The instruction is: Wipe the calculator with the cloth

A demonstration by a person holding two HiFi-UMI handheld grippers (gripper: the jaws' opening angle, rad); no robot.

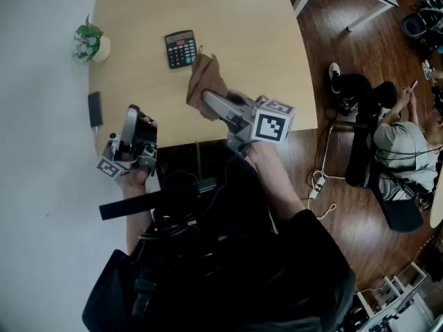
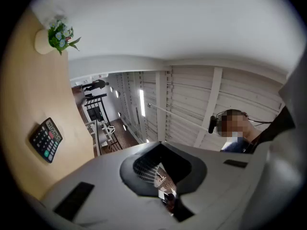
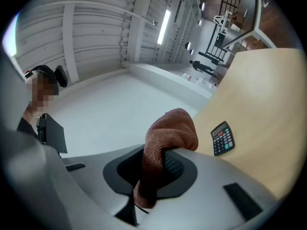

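Note:
A black calculator [image 1: 181,49] lies flat on the light wooden table [image 1: 249,26], toward its far side. My right gripper [image 1: 210,101] is shut on a brown cloth [image 1: 205,81], which hangs bunched above the table just near of the calculator. In the right gripper view the cloth [image 3: 168,143] sticks up out of the jaws, with the calculator [image 3: 223,138] beyond it to the right. My left gripper [image 1: 130,116] hovers over the table's near left edge, tilted upward, shut and empty. The left gripper view has the calculator [image 2: 46,140] far off at the left.
A small potted plant [image 1: 90,43] stands at the table's far left corner. A flat black device [image 1: 95,108] lies by the left edge beside my left gripper. A seated person [image 1: 394,144] and cables occupy the wooden floor to the right.

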